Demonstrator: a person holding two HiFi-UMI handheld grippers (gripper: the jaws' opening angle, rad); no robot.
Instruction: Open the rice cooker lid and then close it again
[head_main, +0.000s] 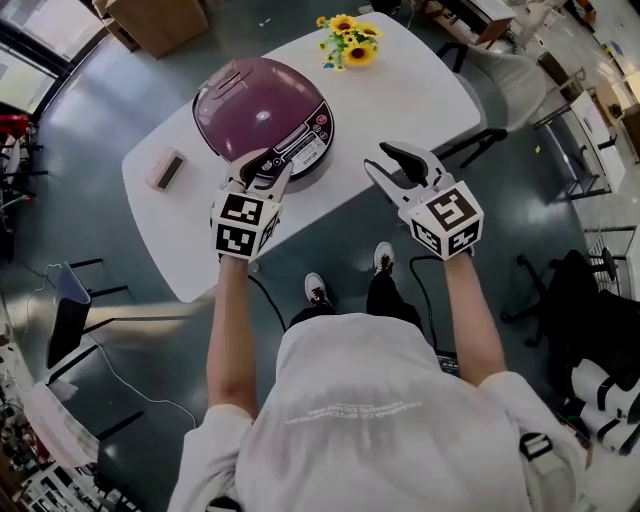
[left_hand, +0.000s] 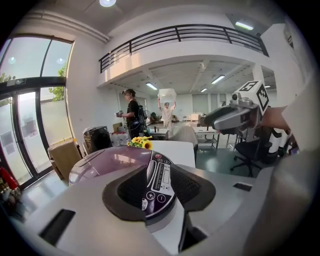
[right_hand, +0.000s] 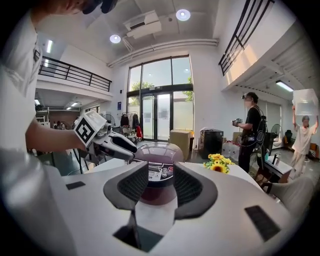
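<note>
2 empty, half-open grippers: left gripper (head_main: 262, 172) at the front of the shut rice cooker (head_main: 255, 110), right gripper (head_main: 392, 165) nearby

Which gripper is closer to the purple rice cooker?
Left. The left gripper is at the front of the rice cooker, by its control panel. The right gripper hangs off to its right, apart from it.

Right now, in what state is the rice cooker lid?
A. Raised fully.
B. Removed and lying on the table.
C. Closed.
C: the purple lid lies flat on the rice cooker, and no gap shows.
</note>
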